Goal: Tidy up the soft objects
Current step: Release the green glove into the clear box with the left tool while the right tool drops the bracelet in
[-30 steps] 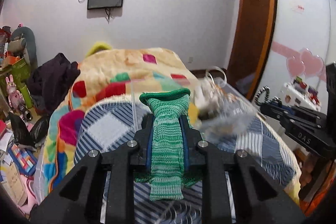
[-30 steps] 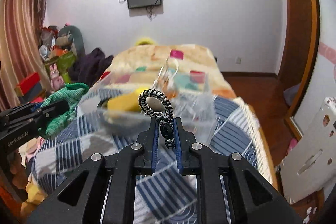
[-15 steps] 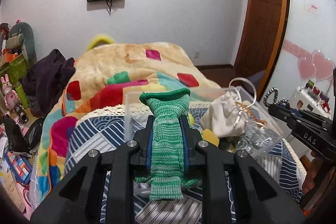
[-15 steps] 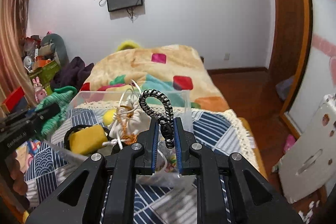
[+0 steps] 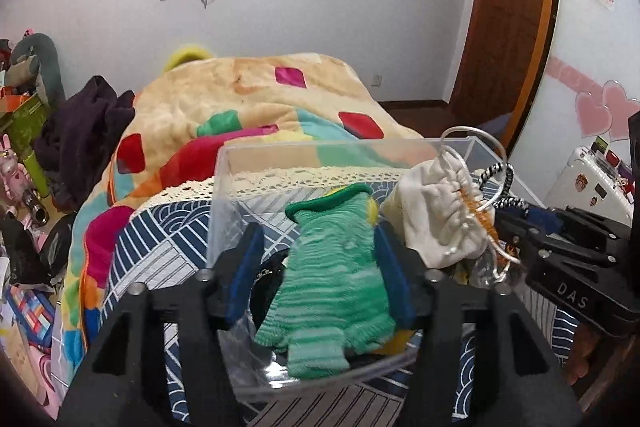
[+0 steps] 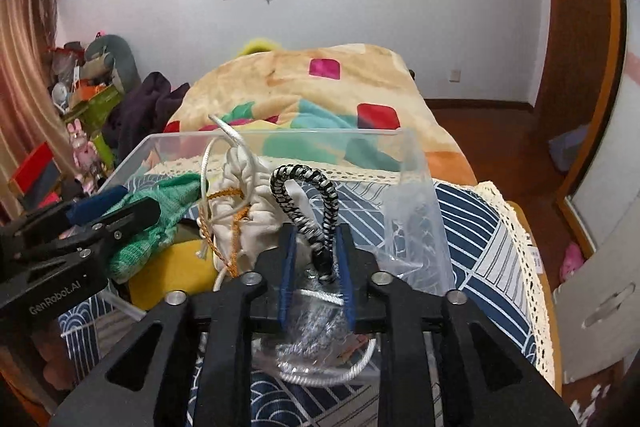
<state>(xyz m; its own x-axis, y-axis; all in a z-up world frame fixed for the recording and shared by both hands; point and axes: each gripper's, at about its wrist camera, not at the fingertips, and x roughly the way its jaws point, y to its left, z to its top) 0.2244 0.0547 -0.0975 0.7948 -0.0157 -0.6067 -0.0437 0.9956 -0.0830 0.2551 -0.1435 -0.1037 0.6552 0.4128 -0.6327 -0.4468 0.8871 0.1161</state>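
Observation:
A clear plastic box (image 5: 224, 187) sits on the bed and holds a white drawstring pouch (image 5: 432, 215), a yellow soft thing (image 6: 176, 275) and crinkled plastic. My left gripper (image 5: 316, 239) is over the box with its jaws spread; a green knitted sock (image 5: 328, 279) lies loose between them, touching the right pad. My right gripper (image 6: 316, 247) is over the box's right side, jaws apart, with a black-and-white braided hair tie (image 6: 304, 203) standing between the pads. The box also shows in the right wrist view (image 6: 416, 163).
The box rests on a blue-and-white patterned cover (image 6: 480, 239) with a lace edge. A colourful patchwork blanket (image 5: 256, 99) lies behind it. Dark clothes (image 5: 80, 131) and toys (image 5: 16, 163) crowd the left. A wooden door (image 5: 504, 11) is at the right.
Both grippers moved forward over the clear box and their jaws opened. The green sock and the hair tie were gripped before; they now sit loose between the pads.

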